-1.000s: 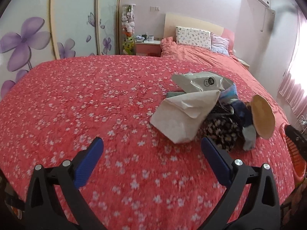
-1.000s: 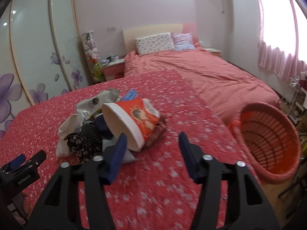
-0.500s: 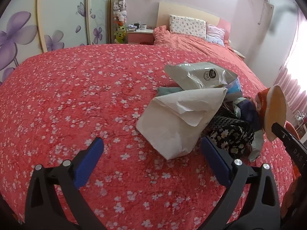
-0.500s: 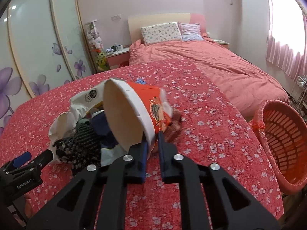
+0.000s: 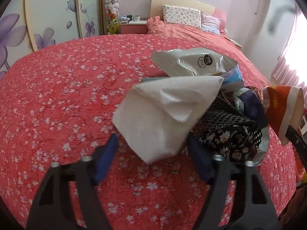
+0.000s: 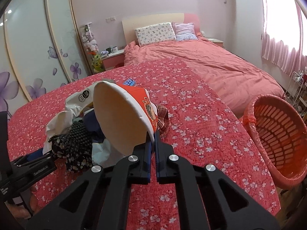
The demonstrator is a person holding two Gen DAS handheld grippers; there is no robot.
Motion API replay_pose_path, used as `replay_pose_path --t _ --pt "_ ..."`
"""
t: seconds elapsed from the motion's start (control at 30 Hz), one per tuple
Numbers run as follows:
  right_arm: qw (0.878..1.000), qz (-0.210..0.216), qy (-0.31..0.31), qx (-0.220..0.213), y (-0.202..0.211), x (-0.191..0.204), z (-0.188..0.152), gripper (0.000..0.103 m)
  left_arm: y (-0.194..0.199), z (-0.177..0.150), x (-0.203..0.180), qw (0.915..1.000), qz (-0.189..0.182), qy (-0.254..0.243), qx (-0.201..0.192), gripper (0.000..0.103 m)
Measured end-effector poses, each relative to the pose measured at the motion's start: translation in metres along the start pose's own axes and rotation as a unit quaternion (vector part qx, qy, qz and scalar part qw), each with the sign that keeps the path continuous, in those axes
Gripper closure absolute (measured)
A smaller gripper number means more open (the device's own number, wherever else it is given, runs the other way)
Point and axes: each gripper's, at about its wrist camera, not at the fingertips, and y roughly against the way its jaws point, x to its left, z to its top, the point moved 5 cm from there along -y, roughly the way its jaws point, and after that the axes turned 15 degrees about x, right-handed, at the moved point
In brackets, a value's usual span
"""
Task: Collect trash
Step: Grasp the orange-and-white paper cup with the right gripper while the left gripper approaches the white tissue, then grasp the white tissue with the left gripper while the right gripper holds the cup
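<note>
Right tongs (image 6: 152, 149): clamped on rim of red paper cup (image 6: 122, 113), lifted above trash pile.
Left tongs (image 5: 153, 153): spread wide, straddling white paper bag (image 5: 163, 118) on floral bedspread (image 5: 57, 88).
Orange basket (image 6: 278, 134): right of bed.

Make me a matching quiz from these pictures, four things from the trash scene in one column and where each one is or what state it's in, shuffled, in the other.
Things:
1. paper cup
2. white paper bag
3. orange basket
4. black floral cloth

States or places:
A. beside the bed, on the right
B. between the open fingers of the left claw
C. pinched at its rim by the right claw
D. lying in the pile on the red bedspread, ungripped

Pairs: 1-C, 2-B, 3-A, 4-D
</note>
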Motion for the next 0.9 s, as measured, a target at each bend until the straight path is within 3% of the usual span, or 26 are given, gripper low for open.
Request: replay_pose_path --t 0.07,0.13,0.33,0.53,0.9 --pt "1.0 0.002 -0.002 -0.001 0.002 -0.002 0.0 0.099 -0.002 -0.001 0.002 1.0 -0.005 0.001 0.001 0.053" --pt "1.0 0.003 -0.002 -0.004 0.004 -0.003 -0.001 0.099 -0.001 -0.002 0.002 0.9999 -0.016 -0.002 -0.001 0.072" --pt "1.0 0.005 -0.005 -0.009 0.01 -0.004 -0.002 0.099 0.004 -0.006 0.012 0.9993 -0.035 0.003 -0.013 0.093" --pt "1.0 0.005 -0.008 -0.012 0.011 -0.009 -0.005 0.099 0.024 -0.01 0.017 0.9981 -0.039 0.002 -0.047 0.098" --pt "0.999 0.006 -0.017 -0.032 0.03 -0.02 -0.004 0.099 0.066 -0.012 0.015 0.9963 -0.039 0.005 -0.076 0.098"
